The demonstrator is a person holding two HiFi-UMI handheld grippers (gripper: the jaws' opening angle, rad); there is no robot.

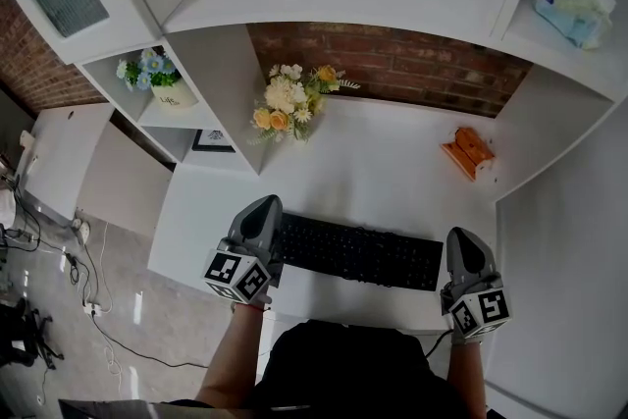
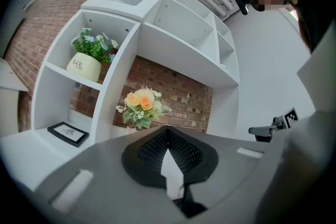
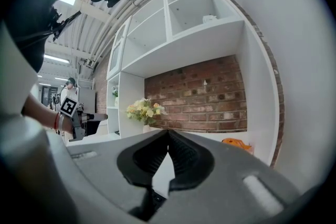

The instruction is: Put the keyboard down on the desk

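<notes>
A black keyboard (image 1: 363,252) lies flat along the front of the white desk (image 1: 392,172). My left gripper (image 1: 263,209) sits at its left end and overlaps that end. My right gripper (image 1: 465,242) sits just off its right end. Both point forward toward the brick wall. In the left gripper view the jaws (image 2: 168,131) meet at their tips, and a dark sliver of the keyboard (image 2: 186,207) shows low in the gap behind them. The right gripper view shows the same: the tips (image 3: 168,134) touch and nothing is pinched between them.
A bouquet of yellow and white flowers (image 1: 289,103) stands at the back left of the desk. An orange object (image 1: 469,152) sits at the back right. The left shelves hold a potted plant (image 1: 157,78) and a framed picture (image 1: 213,141). A tissue pack (image 1: 574,5) lies on the upper right shelf.
</notes>
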